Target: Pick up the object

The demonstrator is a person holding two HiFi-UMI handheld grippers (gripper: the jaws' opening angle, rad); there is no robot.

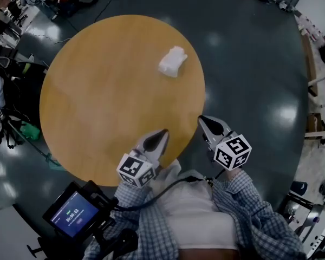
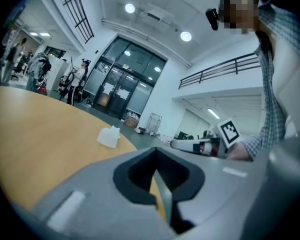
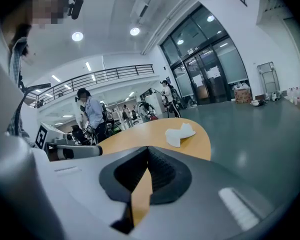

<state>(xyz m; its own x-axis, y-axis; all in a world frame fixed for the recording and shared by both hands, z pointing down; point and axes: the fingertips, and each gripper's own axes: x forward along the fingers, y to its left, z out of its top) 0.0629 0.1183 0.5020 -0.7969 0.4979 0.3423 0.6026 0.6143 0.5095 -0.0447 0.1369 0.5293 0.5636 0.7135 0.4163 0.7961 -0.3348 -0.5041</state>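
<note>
**Item:** white crumpled object (image 1: 172, 61), lying alone on the far half of the round wooden counter (image 1: 97, 91), right of centre. Its long axis slants toward the far right.

**Left tool** (image 1: 162, 133): jaws together, empty, over the near rim.

**Right tool** (image 1: 202, 119): jaws together, empty, just off the rim.

**Relation:** the object lies ahead of both tools, well apart from each. The right tool is judged slightly nearer.

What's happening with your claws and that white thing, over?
Left claw and right claw shut, empty. White crumpled thing untouched, far side of table. Nothing between.
</note>
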